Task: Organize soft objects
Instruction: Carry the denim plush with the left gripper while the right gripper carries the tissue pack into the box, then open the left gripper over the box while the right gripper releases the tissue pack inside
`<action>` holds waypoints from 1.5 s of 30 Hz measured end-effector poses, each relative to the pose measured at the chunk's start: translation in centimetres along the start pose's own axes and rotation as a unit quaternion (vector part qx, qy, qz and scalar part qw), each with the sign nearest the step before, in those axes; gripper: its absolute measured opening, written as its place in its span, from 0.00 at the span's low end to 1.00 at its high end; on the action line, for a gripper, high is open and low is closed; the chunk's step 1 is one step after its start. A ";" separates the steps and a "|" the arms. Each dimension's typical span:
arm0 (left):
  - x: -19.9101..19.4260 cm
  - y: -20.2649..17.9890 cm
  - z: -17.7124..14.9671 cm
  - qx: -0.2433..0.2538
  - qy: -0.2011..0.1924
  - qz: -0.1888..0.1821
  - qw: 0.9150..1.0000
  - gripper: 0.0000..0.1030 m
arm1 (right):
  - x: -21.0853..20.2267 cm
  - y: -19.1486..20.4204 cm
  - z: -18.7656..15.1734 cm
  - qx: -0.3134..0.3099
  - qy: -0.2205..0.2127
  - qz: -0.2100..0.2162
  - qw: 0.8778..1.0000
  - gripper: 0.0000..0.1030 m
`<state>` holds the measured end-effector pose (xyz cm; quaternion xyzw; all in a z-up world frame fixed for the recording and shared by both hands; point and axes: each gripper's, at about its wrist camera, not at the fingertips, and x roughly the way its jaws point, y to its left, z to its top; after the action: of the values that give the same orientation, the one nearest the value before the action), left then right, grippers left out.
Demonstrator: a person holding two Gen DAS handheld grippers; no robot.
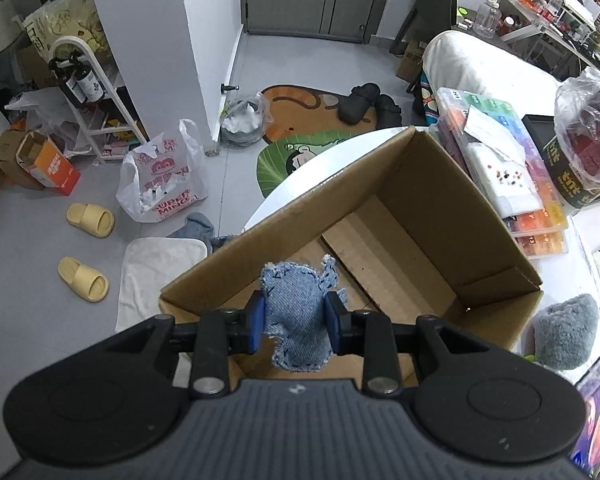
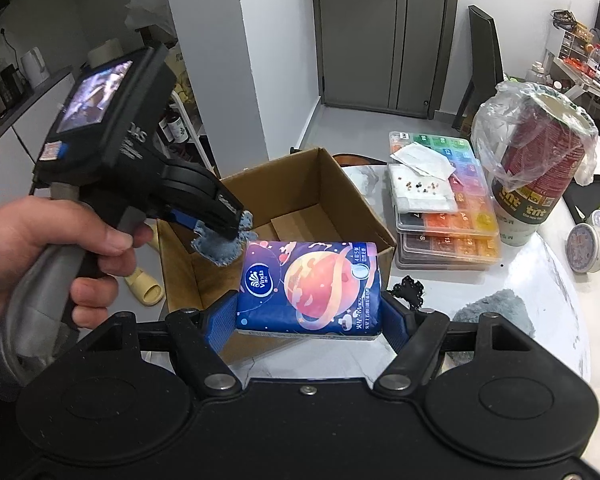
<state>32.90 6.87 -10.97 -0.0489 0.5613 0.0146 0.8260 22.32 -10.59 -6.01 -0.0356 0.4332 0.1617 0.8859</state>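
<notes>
My left gripper (image 1: 295, 322) is shut on a blue denim pouch (image 1: 298, 316) and holds it over the near edge of an open cardboard box (image 1: 420, 216). The same gripper (image 2: 224, 232), pouch (image 2: 220, 248) and box (image 2: 332, 184) also show in the right wrist view. My right gripper (image 2: 308, 316) is shut on a blue Vinda tissue pack (image 2: 310, 286) and holds it just in front of the box, above the white table (image 2: 540, 304). A grey fluffy object (image 1: 566, 330) lies on the table right of the box; it also shows in the right wrist view (image 2: 496, 308).
Stacked bead organizer cases (image 2: 448, 216) and a bagged stack of red cups (image 2: 540, 152) stand right of the box. A small round tin (image 2: 592, 246) sits at the far right. On the floor lie yellow slippers (image 1: 86, 248), plastic bags (image 1: 160, 184) and a white towel (image 1: 156, 272).
</notes>
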 end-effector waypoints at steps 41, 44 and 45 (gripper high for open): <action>-7.8 6.3 -3.0 -0.113 -0.039 -0.025 0.993 0.55 | 9.7 3.6 3.8 -0.037 0.046 0.041 0.997 0.82; -8.0 6.5 -3.5 -0.119 -0.041 -0.027 0.992 0.55 | 9.7 3.4 3.7 -0.029 0.045 0.034 0.998 0.85; -8.1 6.6 -3.6 -0.121 -0.042 -0.027 0.991 0.55 | 9.5 3.2 3.7 -0.025 0.042 0.036 0.998 0.85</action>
<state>26.04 13.30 -5.16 -0.1629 0.5186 0.0617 0.8371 29.49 -4.35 -10.85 -0.0490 0.4672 0.2031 0.8591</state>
